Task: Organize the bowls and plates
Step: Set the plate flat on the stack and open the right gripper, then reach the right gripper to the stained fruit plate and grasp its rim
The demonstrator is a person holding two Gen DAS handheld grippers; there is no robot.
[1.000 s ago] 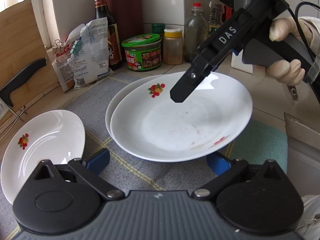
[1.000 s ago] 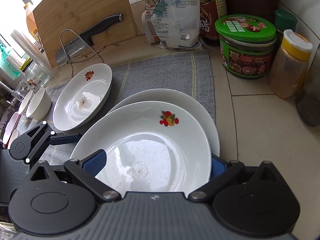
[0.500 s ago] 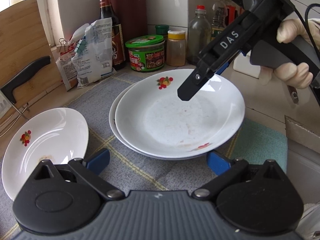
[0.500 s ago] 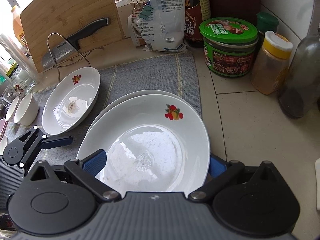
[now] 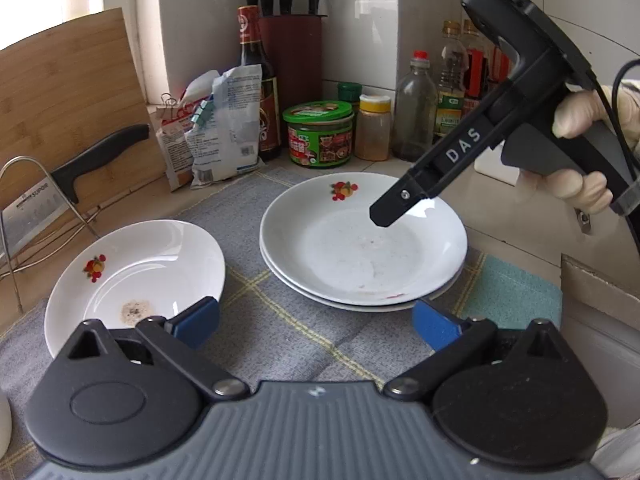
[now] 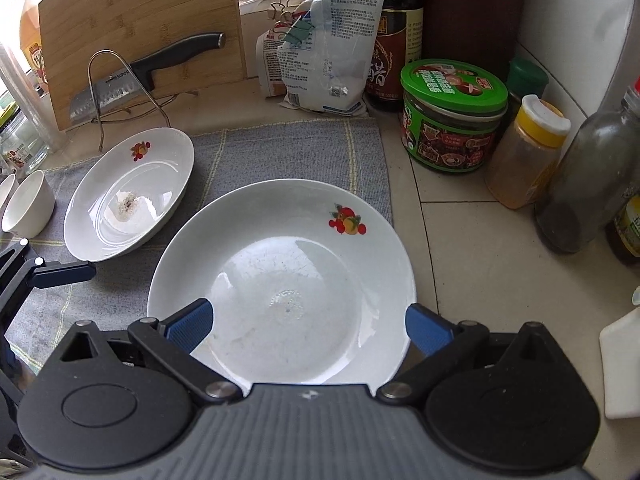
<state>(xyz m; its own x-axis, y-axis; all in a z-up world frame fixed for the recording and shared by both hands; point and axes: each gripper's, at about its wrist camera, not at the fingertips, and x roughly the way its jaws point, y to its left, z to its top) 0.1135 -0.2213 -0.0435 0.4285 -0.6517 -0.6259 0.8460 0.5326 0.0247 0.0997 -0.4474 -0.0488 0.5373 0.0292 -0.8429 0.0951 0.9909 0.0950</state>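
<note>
Two white plates with a fruit motif lie stacked (image 5: pixel 360 248) on a grey mat (image 5: pixel 248 240); the top plate (image 6: pixel 280 280) lies flat. A third plate (image 5: pixel 136 276) with a speck of residue sits alone to the left, and is also seen as the lone plate (image 6: pixel 128 196). Small white bowls (image 6: pixel 28 204) stand at the mat's far left. My left gripper (image 5: pixel 316 322) is open just short of the stack's near rim. My right gripper (image 6: pixel 308 326) is open above the stack's near edge, holding nothing. In the left wrist view the right gripper (image 5: pixel 388 216) hovers over the top plate, held by a gloved hand (image 5: pixel 580 160).
A cleaver (image 5: pixel 100 152) rests on a wire rack against a wooden board (image 5: pixel 68 92). A clipped bag (image 5: pixel 224 120), a green-lidded jar (image 5: pixel 320 134), a yellow-capped jar (image 6: pixel 528 152) and bottles (image 5: pixel 414 108) line the back wall. A teal cloth (image 5: pixel 512 292) lies right of the stack.
The top plate, tilted above the lower one before, now lies flat on it. Both grippers have drawn back and up from the stack.
</note>
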